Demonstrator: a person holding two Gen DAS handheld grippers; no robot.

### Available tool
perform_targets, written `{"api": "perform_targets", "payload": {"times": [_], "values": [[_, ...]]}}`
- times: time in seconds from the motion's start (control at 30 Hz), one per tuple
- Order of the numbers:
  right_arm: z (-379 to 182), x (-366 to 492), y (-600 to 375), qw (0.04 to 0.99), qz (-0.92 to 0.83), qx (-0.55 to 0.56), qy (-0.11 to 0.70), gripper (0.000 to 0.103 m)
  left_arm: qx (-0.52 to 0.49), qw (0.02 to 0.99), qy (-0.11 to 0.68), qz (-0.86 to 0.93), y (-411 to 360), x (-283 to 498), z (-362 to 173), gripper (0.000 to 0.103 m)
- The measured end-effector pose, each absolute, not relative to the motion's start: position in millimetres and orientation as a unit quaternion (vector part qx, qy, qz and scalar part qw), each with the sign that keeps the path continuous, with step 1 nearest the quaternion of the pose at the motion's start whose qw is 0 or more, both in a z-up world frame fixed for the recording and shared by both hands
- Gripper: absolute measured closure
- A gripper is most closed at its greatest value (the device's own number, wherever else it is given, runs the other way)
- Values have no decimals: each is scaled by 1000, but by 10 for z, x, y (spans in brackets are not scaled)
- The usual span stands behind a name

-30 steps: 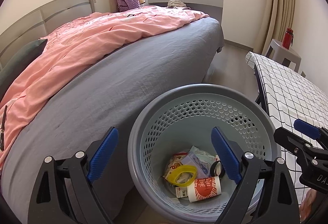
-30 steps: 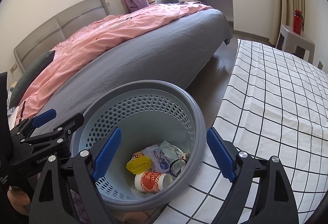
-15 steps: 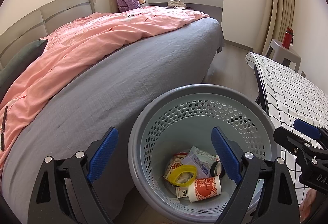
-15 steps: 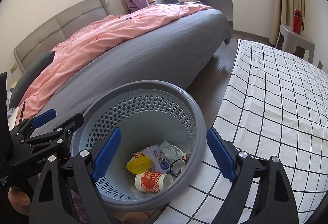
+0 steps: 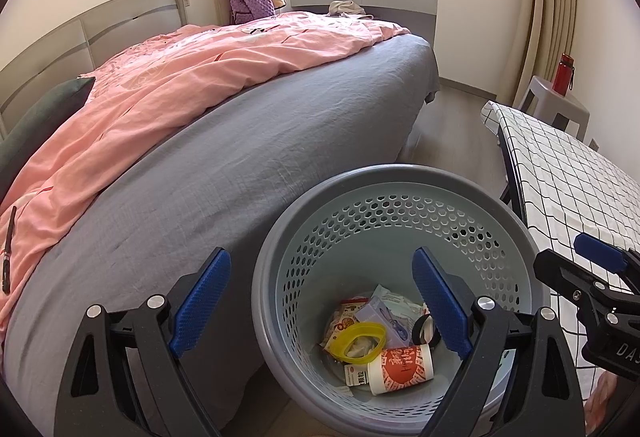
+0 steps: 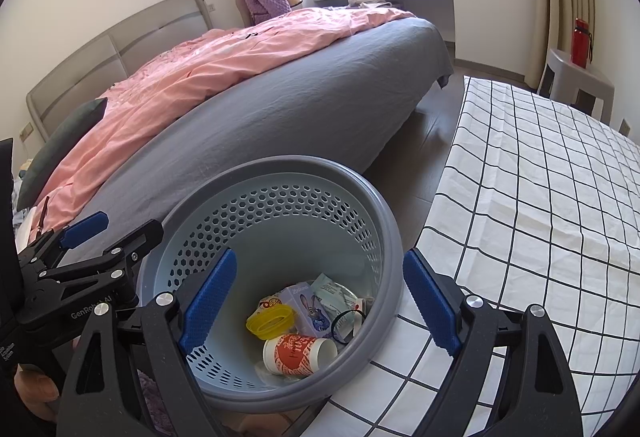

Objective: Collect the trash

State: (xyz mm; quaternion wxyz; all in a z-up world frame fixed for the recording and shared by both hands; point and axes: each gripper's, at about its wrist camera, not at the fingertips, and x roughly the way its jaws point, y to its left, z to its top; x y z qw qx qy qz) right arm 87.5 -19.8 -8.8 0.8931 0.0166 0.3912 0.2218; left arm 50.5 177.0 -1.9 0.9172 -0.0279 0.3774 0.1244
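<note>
A grey perforated trash basket (image 5: 400,173) stands on the floor between the bed and a checked table; it also shows in the right wrist view (image 6: 304,165). Inside lie a red-and-white paper cup (image 5: 400,363), a yellow lid (image 5: 360,337), a purple carton (image 6: 306,307) and wrappers. My left gripper (image 5: 320,301) is open and empty, held above the basket's near left rim. My right gripper (image 6: 320,301) is open and empty above the basket's near right side. Each gripper shows at the edge of the other's view.
A bed with a grey sheet (image 5: 240,165) and pink duvet (image 5: 180,77) fills the left. A table with a black-and-white checked cloth (image 6: 540,197) is on the right. A grey stool (image 6: 576,77) with a red bottle (image 6: 580,41) stands beyond it.
</note>
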Motion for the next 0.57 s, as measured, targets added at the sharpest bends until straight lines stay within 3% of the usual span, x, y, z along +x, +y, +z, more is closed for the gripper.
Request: {"api": "perform_targets", "payload": {"times": [0.57], "values": [[-89,872,-187,893,222,16,391,19,-26,918,375,129,1770,502,-20,15]]}}
